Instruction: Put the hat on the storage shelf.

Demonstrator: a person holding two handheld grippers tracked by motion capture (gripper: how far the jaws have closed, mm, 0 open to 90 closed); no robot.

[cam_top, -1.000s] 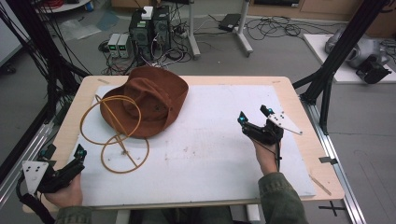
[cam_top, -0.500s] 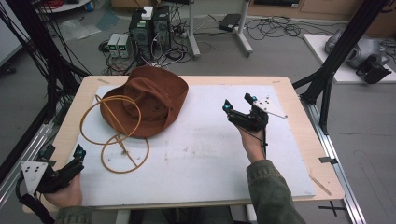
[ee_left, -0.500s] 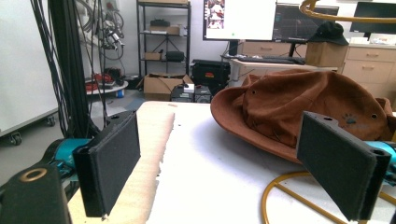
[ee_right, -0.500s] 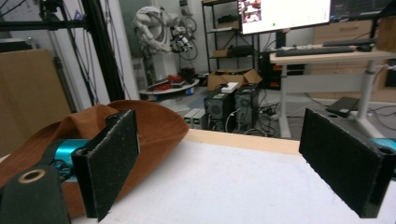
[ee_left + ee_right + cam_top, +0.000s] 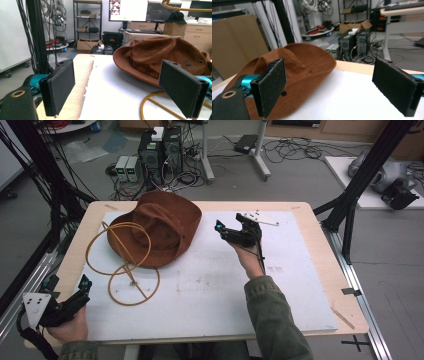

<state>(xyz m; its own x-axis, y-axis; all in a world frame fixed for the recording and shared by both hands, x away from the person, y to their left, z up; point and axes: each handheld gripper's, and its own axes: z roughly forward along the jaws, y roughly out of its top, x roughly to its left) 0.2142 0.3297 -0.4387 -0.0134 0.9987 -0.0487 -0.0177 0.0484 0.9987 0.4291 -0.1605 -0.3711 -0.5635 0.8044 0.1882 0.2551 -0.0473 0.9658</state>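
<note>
A brown brimmed hat lies at the back left of the white mat. A yellow wire stand of two rings lies against the hat's front left brim. My right gripper hovers open just right of the hat, its jaws pointing at the brim, nothing between them. In the right gripper view the hat sits close ahead between the wide jaws. My left gripper rests open at the table's front left corner. The left gripper view shows the hat and a yellow ring ahead.
A thin white strip with small dark bits lies behind the right gripper. Black frame posts stand at the table's sides. Computer boxes and cables sit on the floor beyond the far edge.
The right gripper has moved left and away from the person, from the table's right side to just beside the hat. The left gripper has stayed put.
</note>
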